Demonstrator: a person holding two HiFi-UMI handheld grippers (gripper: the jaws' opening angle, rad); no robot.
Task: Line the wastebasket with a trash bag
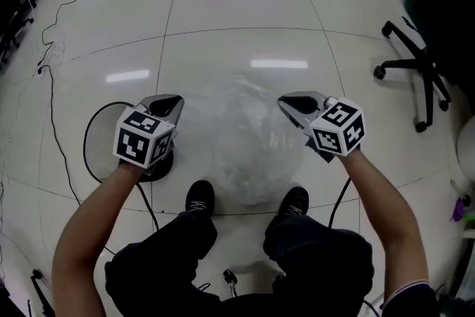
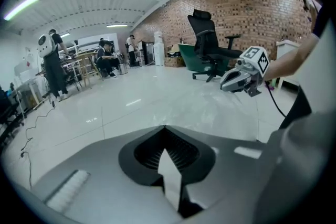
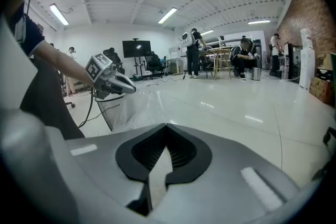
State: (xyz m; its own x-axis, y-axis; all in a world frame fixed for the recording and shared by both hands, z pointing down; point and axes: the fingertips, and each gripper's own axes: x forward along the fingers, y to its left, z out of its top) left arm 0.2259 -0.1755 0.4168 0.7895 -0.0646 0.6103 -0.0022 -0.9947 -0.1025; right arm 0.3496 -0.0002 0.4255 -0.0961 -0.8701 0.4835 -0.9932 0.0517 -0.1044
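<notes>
A clear, filmy trash bag [image 1: 243,141] hangs spread between my two grippers above the floor, in front of my shoes. My left gripper [image 1: 170,106] is shut on the bag's left edge, and a strip of film [image 2: 170,178] shows pinched in its closed jaws. My right gripper [image 1: 291,105] is shut on the right edge, with film [image 3: 156,178] showing between its jaws too. The black wire-mesh wastebasket [image 1: 102,139] stands on the floor at the left, partly under my left gripper. In the right gripper view the wastebasket [image 3: 111,108] sits just below the left gripper [image 3: 122,84].
A black office chair [image 1: 417,59] stands at the right, with a purple object [image 1: 459,210] near the right edge. Cables [image 1: 52,78] trail over the white tiled floor at the left. Several people stand and sit at tables [image 3: 231,57] far across the room.
</notes>
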